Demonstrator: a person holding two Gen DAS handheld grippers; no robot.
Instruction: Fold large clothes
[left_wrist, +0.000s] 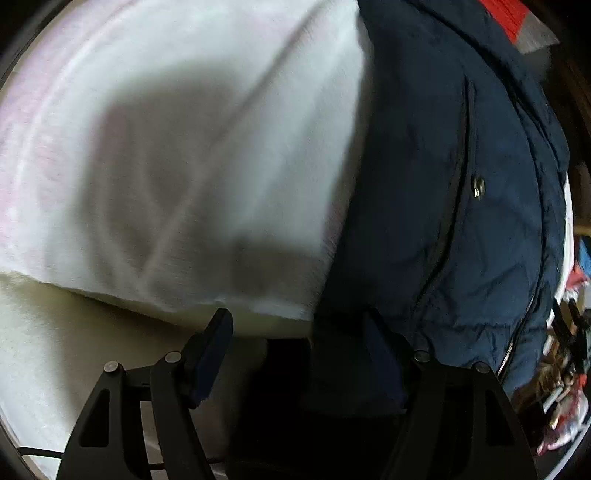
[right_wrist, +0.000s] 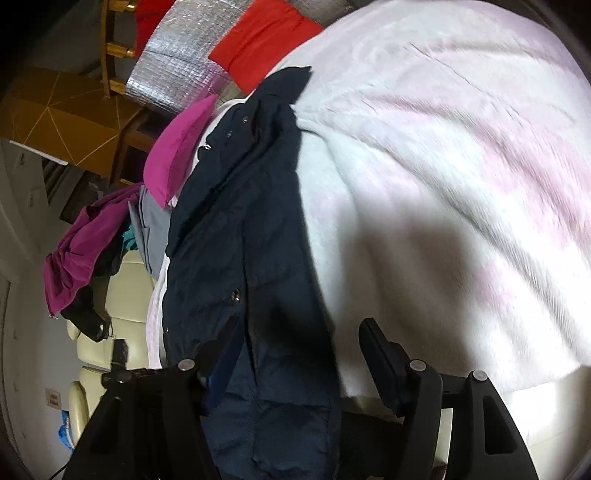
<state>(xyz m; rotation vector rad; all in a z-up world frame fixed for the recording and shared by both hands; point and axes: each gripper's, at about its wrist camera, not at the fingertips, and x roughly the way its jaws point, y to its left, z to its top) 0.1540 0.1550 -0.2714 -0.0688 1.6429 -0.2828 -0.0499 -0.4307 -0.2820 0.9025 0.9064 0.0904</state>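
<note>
Both grippers — left gripper (left_wrist: 299, 332), right gripper (right_wrist: 299, 339) — hang jaws apart, empty, over our navy jacket (left_wrist: 443, 184); we judge grasping its edge comes next.

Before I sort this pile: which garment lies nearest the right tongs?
The navy jacket, its hem lying between the right tongs; the magenta garments lie further off.

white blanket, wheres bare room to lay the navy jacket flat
The white blanket is bare from the navy jacket edge out to its far side. Crowded beyond the jacket: magenta garment, purple garment, red cloth.
</note>
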